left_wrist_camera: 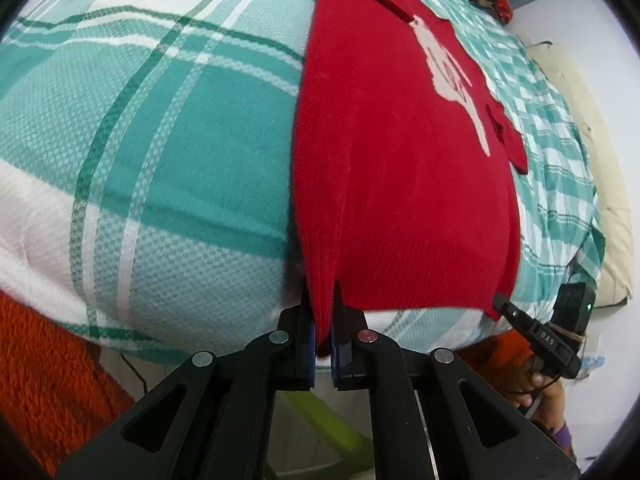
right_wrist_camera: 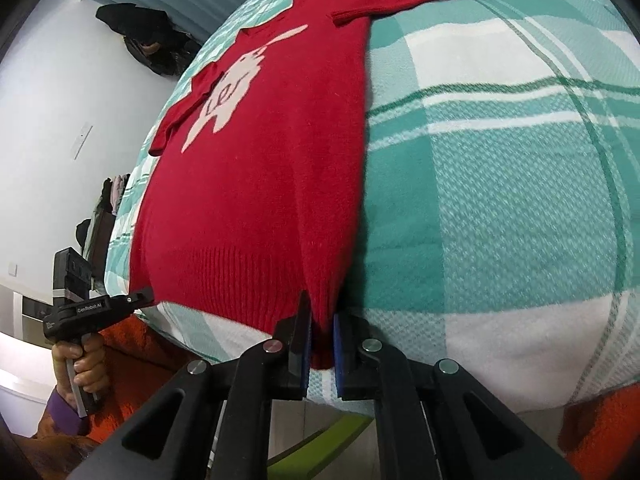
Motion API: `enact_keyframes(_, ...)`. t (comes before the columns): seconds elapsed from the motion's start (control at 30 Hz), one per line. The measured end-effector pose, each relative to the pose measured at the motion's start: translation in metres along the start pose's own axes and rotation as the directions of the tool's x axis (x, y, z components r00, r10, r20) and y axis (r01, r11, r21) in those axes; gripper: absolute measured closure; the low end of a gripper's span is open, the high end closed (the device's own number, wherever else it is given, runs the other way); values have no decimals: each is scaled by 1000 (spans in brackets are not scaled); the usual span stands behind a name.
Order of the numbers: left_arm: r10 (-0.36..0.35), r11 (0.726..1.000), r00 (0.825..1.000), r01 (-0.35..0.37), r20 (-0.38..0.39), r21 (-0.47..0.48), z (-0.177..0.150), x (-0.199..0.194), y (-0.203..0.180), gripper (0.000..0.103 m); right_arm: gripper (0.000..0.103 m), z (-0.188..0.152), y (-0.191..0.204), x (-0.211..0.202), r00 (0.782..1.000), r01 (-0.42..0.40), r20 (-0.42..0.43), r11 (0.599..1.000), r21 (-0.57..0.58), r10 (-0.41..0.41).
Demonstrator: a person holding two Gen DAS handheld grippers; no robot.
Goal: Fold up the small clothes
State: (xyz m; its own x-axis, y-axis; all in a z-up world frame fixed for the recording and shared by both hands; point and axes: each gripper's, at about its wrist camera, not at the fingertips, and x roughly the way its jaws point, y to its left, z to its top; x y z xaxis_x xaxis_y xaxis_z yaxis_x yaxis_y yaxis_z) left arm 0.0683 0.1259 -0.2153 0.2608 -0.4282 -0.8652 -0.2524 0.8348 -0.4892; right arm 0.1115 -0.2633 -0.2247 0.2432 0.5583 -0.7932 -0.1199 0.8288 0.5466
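Observation:
A small red knit sweater with a pale pink animal figure lies face up on a teal and white plaid blanket. My left gripper is shut on the sweater's ribbed hem at its left corner. My right gripper is shut on the hem at the right corner of the sweater. Each gripper shows in the other's view, at the opposite hem corner: the right one, the left one. Both sleeves lie spread near the far end.
The blanket covers a bed whose near edge runs just in front of the grippers. An orange fuzzy cover hangs below the edge. A beige pillow lies at the far side. White walls and dark clutter stand beyond.

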Motion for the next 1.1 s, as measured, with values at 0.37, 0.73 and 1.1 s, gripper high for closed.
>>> enact_keyframes(0.37, 304, 951, 952, -306, 36, 51, -41, -30, -21, 60, 84, -35, -25, -10, 966, 233, -141, 965, 119, -216)
enact_keyframes(0.73, 460, 883, 703, -428, 542, -194, -5, -100, -19, 28, 29, 57, 37, -79, 855, 502, 289, 825, -259, -430)
enact_keyframes(1.1, 594, 804, 633, -454, 496, -384, -2, -100, 35, 28, 44, 206, 53, 75, 830, 550, 286, 616, -564, -479)
